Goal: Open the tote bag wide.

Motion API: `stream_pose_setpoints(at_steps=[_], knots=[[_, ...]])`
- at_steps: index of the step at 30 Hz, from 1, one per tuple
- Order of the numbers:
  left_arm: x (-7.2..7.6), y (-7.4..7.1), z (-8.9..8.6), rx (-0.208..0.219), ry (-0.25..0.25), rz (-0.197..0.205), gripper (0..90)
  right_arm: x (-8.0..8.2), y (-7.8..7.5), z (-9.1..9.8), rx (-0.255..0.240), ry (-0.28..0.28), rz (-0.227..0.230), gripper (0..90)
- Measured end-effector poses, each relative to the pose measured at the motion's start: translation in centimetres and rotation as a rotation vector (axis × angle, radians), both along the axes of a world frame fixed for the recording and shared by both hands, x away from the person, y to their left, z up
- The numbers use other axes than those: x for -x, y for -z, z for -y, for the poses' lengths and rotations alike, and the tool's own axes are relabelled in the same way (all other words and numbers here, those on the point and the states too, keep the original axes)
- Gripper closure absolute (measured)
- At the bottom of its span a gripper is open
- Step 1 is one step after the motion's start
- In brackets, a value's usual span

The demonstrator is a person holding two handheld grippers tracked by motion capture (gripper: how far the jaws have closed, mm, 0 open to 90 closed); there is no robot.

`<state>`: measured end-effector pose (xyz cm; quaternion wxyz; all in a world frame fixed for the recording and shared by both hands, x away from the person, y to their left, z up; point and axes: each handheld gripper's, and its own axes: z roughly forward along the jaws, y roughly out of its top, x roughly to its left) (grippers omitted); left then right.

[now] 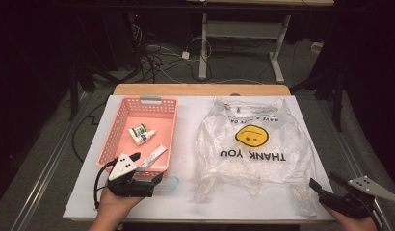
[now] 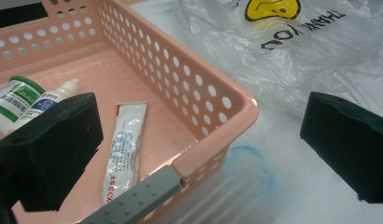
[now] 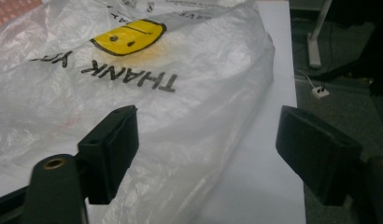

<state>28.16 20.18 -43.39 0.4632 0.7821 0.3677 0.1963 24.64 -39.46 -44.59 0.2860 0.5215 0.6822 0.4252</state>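
A pink basket (image 1: 119, 129) sits on the white bench (image 1: 186, 130), holding a small dropper bottle (image 1: 145, 136), a green-labelled bottle (image 1: 137, 130) and a flat tube (image 1: 153, 156). Beside the basket lies a clear plastic bag (image 1: 256, 149) with a yellow smiley. The left claw (image 1: 140, 172) hangs wide open, empty, over the basket's near corner. The right claw (image 1: 315, 188) gapes empty at the bag's near edge, perhaps brushing it.

The high view looks forward and down from the person's side, taking in the whole table (image 1: 195, 199). The left gripper view sits close over the near right corner of the pink basket (image 2: 236, 100), facing the plastic bag (image 2: 292, 51). The right gripper view looks low along the bag's right edge. All three share the bag's yellow face print (image 3: 129, 37).
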Motion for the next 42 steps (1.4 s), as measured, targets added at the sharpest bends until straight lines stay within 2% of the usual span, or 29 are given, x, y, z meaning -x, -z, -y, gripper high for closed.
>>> stream_pose_setpoints(at_steps=[3,5,7,10,16,19,21,24,33,42], knots=[[0.0,0.1,-0.1,0.009,-0.017,0.006,0.0,-0.1,0.7,0.2,-0.018,0.001,-0.041,30.0],[0.0,0.1,-0.2,0.023,-0.013,0.000,0.0,-0.3,1.2,0.2,-0.023,-0.010,-0.062,34.3],[0.1,0.2,-0.2,0.025,-0.011,0.011,0.0,-0.4,1.4,0.1,-0.036,-0.022,-0.092,37.8],[0.1,0.2,-0.4,0.034,-0.007,0.013,0.0,-0.5,1.6,-0.1,-0.025,-0.029,-0.105,41.3],[-0.1,0.2,-0.5,0.055,-0.007,-0.005,0.0,-0.6,2.0,0.1,-0.050,-0.032,-0.138,48.9],[-0.2,0.2,-0.5,0.053,0.005,-0.021,0.0,-0.6,2.0,0.0,-0.044,-0.038,-0.143,52.2],[0.0,0.2,-0.3,0.032,0.009,0.011,0.0,-0.5,2.1,0.0,-0.041,-0.038,-0.143,54.1],[0.0,0.2,-0.2,0.018,0.010,0.015,0.0,-0.5,2.2,0.1,-0.039,-0.038,-0.147,58.4],[0.0,0.3,-0.4,0.031,-0.002,0.020,0.0,-0.6,2.7,0.3,-0.051,-0.060,-0.175,70.3],[0.1,0.3,-0.3,0.040,0.006,0.023,0.0,-0.5,2.7,0.1,-0.032,-0.086,-0.178,80.0]])
